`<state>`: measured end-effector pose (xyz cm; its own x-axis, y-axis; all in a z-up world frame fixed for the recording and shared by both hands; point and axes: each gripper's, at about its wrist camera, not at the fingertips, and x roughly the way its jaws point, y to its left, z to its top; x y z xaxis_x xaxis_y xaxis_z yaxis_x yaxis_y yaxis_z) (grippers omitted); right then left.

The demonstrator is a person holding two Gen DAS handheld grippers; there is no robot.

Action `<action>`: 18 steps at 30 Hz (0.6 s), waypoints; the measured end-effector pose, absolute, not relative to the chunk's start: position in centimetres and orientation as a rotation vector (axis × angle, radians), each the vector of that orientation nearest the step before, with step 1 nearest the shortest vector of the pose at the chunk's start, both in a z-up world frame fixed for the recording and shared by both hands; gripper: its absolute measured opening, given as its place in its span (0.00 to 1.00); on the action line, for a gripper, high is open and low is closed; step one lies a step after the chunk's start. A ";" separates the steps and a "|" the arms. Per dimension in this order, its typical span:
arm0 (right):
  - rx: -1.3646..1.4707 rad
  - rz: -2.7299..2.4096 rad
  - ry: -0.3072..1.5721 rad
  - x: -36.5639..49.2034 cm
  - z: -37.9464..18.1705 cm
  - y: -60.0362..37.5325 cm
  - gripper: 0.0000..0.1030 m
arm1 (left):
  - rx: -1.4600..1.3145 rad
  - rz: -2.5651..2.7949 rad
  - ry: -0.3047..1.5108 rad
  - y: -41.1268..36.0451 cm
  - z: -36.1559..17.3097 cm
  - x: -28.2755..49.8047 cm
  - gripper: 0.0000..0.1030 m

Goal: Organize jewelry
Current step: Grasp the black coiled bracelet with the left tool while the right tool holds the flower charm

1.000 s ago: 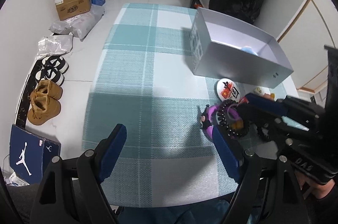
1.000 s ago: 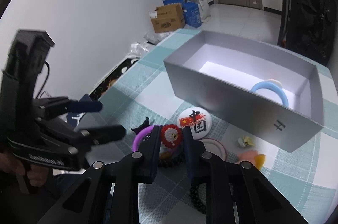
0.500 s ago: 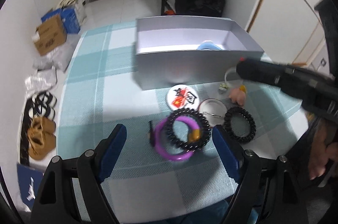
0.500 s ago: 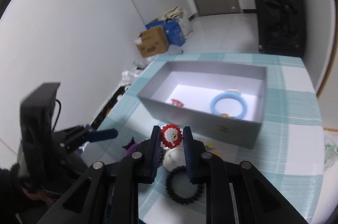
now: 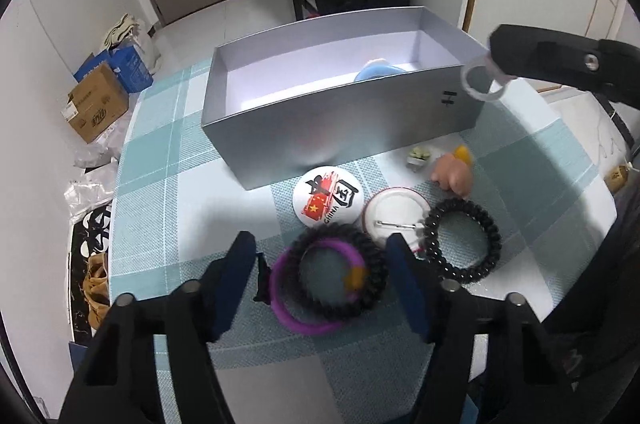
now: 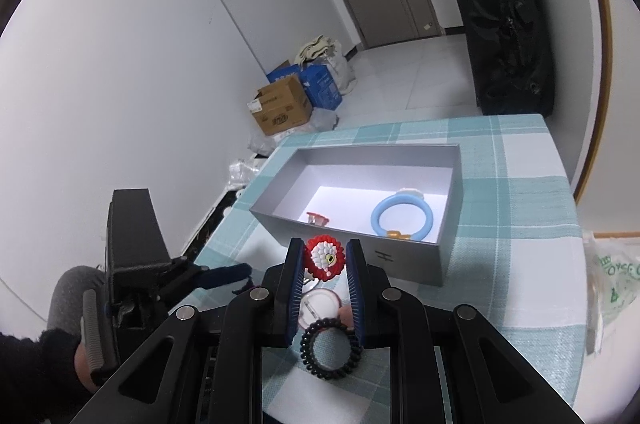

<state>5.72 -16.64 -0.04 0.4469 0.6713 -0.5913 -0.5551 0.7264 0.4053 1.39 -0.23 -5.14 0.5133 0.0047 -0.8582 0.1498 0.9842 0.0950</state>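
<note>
jewelry lies partly on the teal-and-white checked tablecloth (image 5: 160, 184) and partly in the open grey rectangular cardboard box (image 5: 340, 120). in the box: a light blue plastic bangle (image 6: 402, 216) lying flat on the white floor near the right end wall, and a small red-and-white item (image 6: 317, 218) left of it, too small to tell what it is.

right gripper (image 6: 325, 258): jaws drawn together and clamped on a red-and-white beaded round charm (image 6: 325, 259), held off the cloth in front of the box's near wall. in the left wrist view a clear plastic ring (image 5: 484, 82) hangs at that gripper's tip, beside the box's right corner.

left gripper (image 5: 322, 270): jaws closing, pads not yet on anything. between them on the cloth lie a purple plastic bangle (image 5: 288, 308) and a black spiral coil hair tie (image 5: 372, 272); the tie overlaps the bangle. an orange piece (image 5: 354, 276) shows where the two cross.

also on the cloth, in front of the box: a white round pin badge with a red flag print (image 5: 328, 200), face up; a second round badge (image 5: 394, 204) just right of it, pin side up; a black beaded bracelet (image 5: 462, 240) touching that badge's right edge; a small peach-coloured figure (image 5: 452, 172) and a small pale green piece (image 5: 419, 155) near the box wall.

a gloved hand (image 6: 60, 356) holds the left gripper's handle.
</note>
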 end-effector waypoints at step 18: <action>0.186 0.762 0.789 5.6 0.3 -17.2 0.19 | -0.129 -0.239 1.009 1.3 -3.7 2.3 0.05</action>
<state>5.58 -17.25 0.27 0.4580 0.6802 -0.5723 -0.5480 0.7230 0.4207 2.32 1.30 -3.73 0.5096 -0.2575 -0.8210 0.1385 0.9663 -0.2170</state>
